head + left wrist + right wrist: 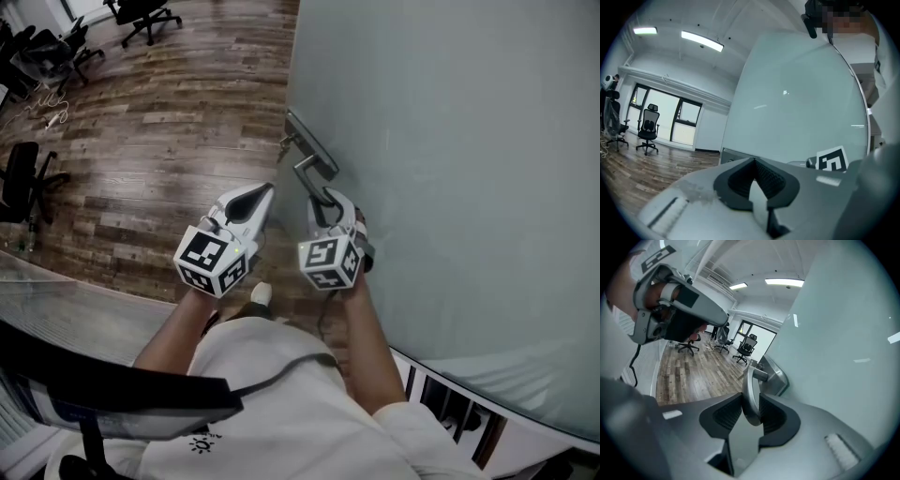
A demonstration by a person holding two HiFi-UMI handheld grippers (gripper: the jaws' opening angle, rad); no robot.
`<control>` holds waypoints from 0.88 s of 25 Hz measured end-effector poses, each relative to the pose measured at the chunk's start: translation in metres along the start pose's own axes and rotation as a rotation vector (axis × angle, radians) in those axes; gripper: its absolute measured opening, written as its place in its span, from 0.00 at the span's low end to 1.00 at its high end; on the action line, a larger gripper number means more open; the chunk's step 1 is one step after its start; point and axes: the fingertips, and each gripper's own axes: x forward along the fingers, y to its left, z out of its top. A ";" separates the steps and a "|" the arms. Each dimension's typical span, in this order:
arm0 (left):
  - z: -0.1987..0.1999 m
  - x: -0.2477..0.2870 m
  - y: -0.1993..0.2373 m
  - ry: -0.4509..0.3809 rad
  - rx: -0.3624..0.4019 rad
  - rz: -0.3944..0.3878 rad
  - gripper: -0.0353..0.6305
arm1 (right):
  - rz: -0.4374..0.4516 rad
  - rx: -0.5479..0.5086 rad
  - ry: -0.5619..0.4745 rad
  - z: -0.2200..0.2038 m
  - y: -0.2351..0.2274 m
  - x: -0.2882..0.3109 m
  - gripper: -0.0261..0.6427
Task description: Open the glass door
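Head view, left and right gripper views; items listed from largest to smallest.

**Glass door** (469, 187): a frosted pane filling the right half of the head view, its vertical edge running down from the top centre. It also covers the centre and right of the left gripper view (797, 117) and the right side of the right gripper view (843, 333).

**Wooden floor** (169, 122): plank flooring across the upper left of the head view. **Office chairs** (150, 14) stand at the top left edge, well apart from the door.

**Person's shirt** (272, 403): pale fabric at the bottom centre, with both forearms reaching up the frame from it.

**Left hand-held gripper** (262, 195): at centre frame, just left of the door edge and beside the other gripper. It touches nothing. In its own view (753, 164) the two dark pads are clenched tip to tip, with nothing between them.

**Right hand-held gripper** (328, 199): at centre frame, against the door face. In its own view (751, 411) the jaws are grasping the lever, one pad pressed on each side of the metal bar.

**Door handle** (314, 173): a metal lever near the door's edge, just above centre frame, slanting down into the right jaws (751, 399). It springs from a **metal plate** (311, 142) fixed to the glass (776, 376).
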 end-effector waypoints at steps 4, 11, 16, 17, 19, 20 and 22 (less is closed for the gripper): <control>-0.018 -0.006 0.020 -0.004 0.008 -0.042 0.06 | -0.049 0.021 0.008 -0.013 0.004 0.014 0.22; -0.044 -0.025 0.045 0.003 0.013 -0.100 0.06 | -0.130 0.056 0.038 -0.027 0.009 0.029 0.22; -0.044 -0.029 0.045 0.003 0.025 -0.138 0.06 | -0.183 0.075 0.056 -0.022 0.009 0.027 0.22; -0.043 -0.020 0.042 0.003 0.027 -0.140 0.06 | -0.188 0.082 0.061 -0.025 0.001 0.028 0.22; -0.042 0.005 0.033 0.003 0.025 -0.144 0.06 | -0.198 0.097 0.069 -0.036 -0.016 0.034 0.22; -0.044 0.009 0.031 0.002 0.025 -0.151 0.06 | -0.207 0.101 0.074 -0.038 -0.016 0.035 0.22; -0.049 -0.002 0.032 -0.005 0.031 -0.177 0.06 | -0.234 0.104 0.082 -0.034 0.003 0.034 0.22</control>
